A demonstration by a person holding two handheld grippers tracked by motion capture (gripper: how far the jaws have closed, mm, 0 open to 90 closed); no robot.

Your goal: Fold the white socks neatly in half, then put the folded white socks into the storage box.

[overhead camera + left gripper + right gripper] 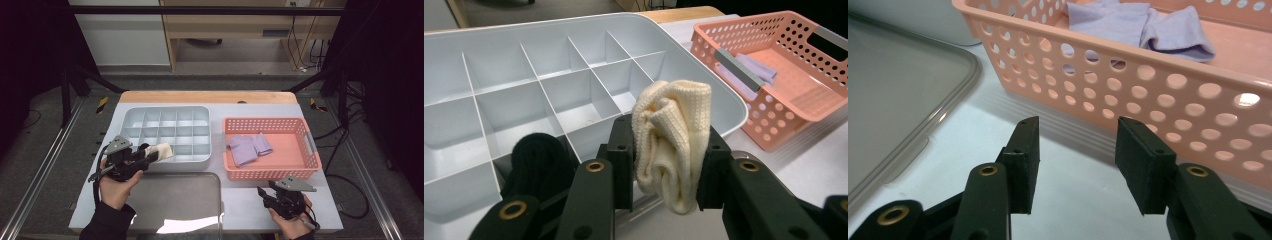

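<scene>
**Cream sock pinched at the divided tray's near edge**

High view: the left hand-held gripper (150,156) sits at about 8 o'clock on the light bench (240,200), pinching a cream knitted sock (161,150) over the near rim of the grey plastic compartment tray (167,131). The right hand-held gripper (264,195) is at 5 o'clock, jaws spread, just before the pink perforated plastic basket (270,148) holding lilac folded socks (248,146).

Left gripper view: the cream sock (671,150) is bunched and clamped between the jaws; a black rolled sock (538,162) lies in a near compartment at 8 o'clock.

Right gripper view: the jaws stand apart and hold nothing, near the basket wall (1148,95); a grey flat lid (898,100) lies at 9 o'clock.
</scene>
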